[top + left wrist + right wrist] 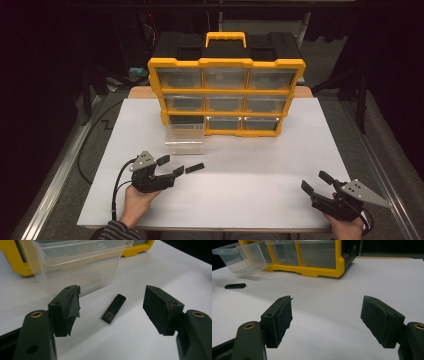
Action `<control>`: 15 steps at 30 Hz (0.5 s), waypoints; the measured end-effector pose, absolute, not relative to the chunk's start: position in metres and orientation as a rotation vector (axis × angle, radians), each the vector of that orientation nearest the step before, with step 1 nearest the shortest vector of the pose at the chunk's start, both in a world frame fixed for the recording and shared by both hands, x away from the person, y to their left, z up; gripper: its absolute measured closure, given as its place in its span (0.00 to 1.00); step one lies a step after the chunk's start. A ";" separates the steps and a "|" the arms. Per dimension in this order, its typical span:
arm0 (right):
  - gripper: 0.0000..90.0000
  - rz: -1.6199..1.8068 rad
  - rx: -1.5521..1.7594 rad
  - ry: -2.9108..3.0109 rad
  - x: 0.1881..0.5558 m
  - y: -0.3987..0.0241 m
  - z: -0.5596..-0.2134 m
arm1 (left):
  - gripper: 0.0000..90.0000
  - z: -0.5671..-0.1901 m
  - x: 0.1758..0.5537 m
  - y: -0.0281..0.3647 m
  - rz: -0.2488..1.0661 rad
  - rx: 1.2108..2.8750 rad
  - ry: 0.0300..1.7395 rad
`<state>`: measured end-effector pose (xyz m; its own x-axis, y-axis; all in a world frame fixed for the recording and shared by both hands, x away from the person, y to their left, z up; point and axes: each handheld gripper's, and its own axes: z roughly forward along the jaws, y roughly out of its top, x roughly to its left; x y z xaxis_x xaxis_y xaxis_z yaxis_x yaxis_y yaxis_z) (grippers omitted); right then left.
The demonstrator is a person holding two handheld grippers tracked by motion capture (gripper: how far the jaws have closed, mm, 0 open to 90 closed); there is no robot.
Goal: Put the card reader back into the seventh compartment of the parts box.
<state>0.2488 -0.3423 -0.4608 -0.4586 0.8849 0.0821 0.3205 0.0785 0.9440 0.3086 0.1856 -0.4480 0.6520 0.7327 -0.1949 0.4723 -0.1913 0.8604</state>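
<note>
- The left tongs [171,166] sit near the front-left part of the white counter [260,165], jaws spread wide and gripping nothing; a grey three-cornered plate rides on top.
- In the left gripper view the left tongs [112,307] show matte black blocky jaws; the pad on one looks frayed and creased, the other chipped at one corner.
- A small black bar [194,168], flat and oblong with rounded ends, lies on the counter just beyond the left jaw tips; in the left gripper view the bar [114,308] lies between the open jaws, touched by neither.
- A clear plastic drawer [185,138], thin-walled and glossy, stands pulled out on the counter in front of the cabinet's lower-left slot, just behind the bar.
- The yellow-framed cabinet [226,62] with black body, yellow handle and translucent drawers in three rows stands at the counter's far edge.
- The right tongs [315,182] rest near the front-right corner, jaws wide apart, nothing between them; the counter under them is smooth and matte.
</note>
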 end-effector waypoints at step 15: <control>0.29 1.394 1.183 1.836 0.249 -0.342 -0.461 | 0.34 -0.445 0.316 0.169 0.304 1.860 0.942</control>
